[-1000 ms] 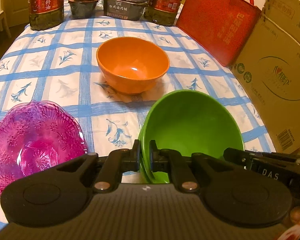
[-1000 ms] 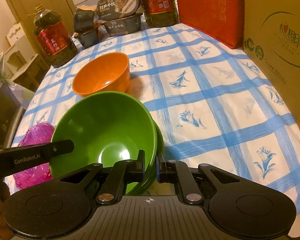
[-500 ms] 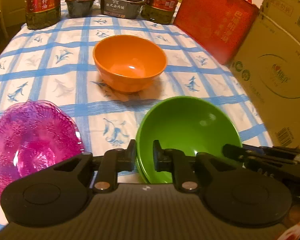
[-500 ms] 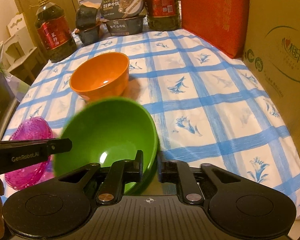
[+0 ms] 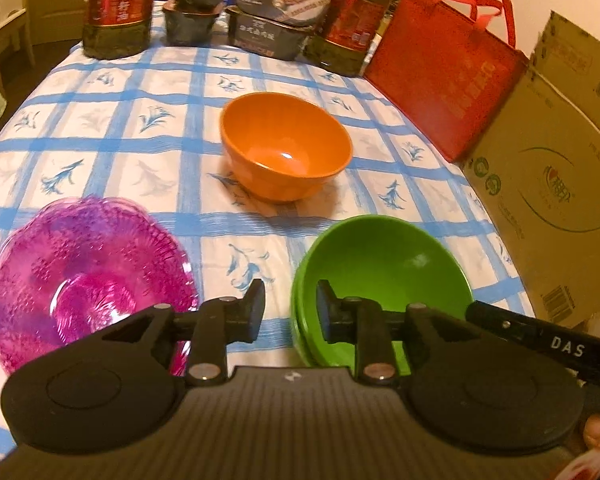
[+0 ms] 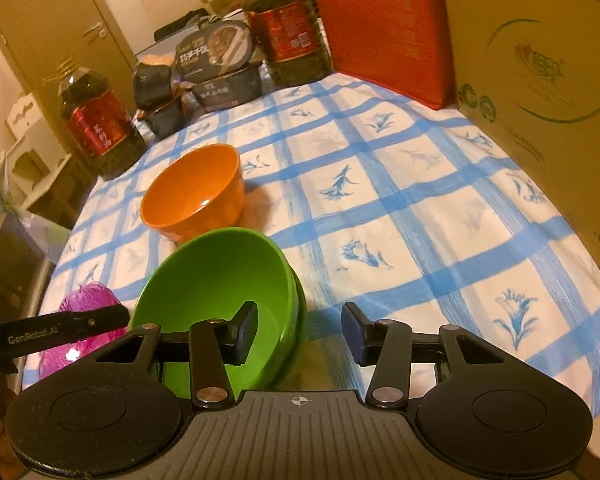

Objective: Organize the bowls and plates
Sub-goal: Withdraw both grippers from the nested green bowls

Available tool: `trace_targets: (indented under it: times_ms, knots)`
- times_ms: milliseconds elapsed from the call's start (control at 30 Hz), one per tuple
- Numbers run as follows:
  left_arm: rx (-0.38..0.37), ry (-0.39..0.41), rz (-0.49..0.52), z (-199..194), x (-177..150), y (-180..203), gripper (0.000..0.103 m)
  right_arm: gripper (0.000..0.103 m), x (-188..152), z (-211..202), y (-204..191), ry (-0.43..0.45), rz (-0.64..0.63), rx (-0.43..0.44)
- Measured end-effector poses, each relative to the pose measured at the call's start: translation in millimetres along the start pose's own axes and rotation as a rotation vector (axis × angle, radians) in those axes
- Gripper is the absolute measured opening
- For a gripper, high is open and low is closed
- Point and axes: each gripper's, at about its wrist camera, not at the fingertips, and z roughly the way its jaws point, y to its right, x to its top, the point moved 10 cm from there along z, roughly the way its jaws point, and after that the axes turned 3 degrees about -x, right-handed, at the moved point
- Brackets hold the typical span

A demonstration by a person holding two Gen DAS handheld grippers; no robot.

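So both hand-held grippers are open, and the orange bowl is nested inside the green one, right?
Not quite. The orange bowl stands alone on the tablecloth, behind the green bowl, as the left wrist view shows. Both hand-held grippers, left and right, are open.

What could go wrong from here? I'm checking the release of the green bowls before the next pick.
1. Both grippers, left and right, are open but each has a finger straddling the green bowl stack's rim; pulling back carelessly could drag or tip it.
2. The stack sits near the table's front edge, so a nudge could push it off.
3. The pink glass plate lies under the left gripper and could get knocked.
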Motion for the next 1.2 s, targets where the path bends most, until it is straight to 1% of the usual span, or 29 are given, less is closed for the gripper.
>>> trace_targets:
  times_ms: [167,333,433,500,567,633,800,867,900,967,1200]
  knots:
    - [0.0,0.006,-0.038,-13.4,-7.9,-9.8,0.031,0.047,-4.6,-11.5,2.1,0.006,0.032,0.005]
    - [0.004,0.015,-0.054,-27.8,-16.1,-15.6,0.036,0.047,-14.2,-20.0,-0.4,-0.001,0.035,0.012]
    - [0.015,0.019,-0.038,-36.3,-22.0,-16.4,0.043,0.05,-19.4,-24.8,-2.6,-0.001,0.034,0.009]
    - [0.023,0.022,-0.027,-40.8,-26.2,-16.6,0.049,0.056,-21.8,-26.8,-3.1,-0.001,0.033,0.001]
    - [0.034,0.026,-0.019,-45.1,-30.4,-17.2,0.059,0.065,-24.7,-29.0,-4.6,-0.002,0.03,-0.002]
    - [0.043,0.028,-0.017,-48.7,-34.7,-18.6,0.064,0.068,-28.7,-30.5,-7.3,-0.009,0.021,-0.002]
    - [0.068,0.026,-0.017,-55.9,-44.9,-25.4,0.07,0.07,-38.6,-30.9,-15.5,-0.029,0.0,0.006]
    - [0.083,0.033,-0.014,-60.1,-47.6,-28.8,0.078,0.071,-41.3,-31.5,-18.7,-0.031,-0.006,0.008]
    - [0.096,0.039,-0.008,-62.7,-48.8,-30.5,0.079,0.071,-42.4,-32.4,-20.6,-0.032,-0.01,0.008]
    - [0.108,0.045,-0.001,-66.7,-51.3,-32.9,0.08,0.071,-44.0,-34.1,-23.7,-0.032,-0.019,0.01]
    - [0.11,0.04,-0.016,-75.9,-62.0,-38.8,0.083,0.071,-50.7,-37.8,-31.0,-0.037,-0.043,0.01]
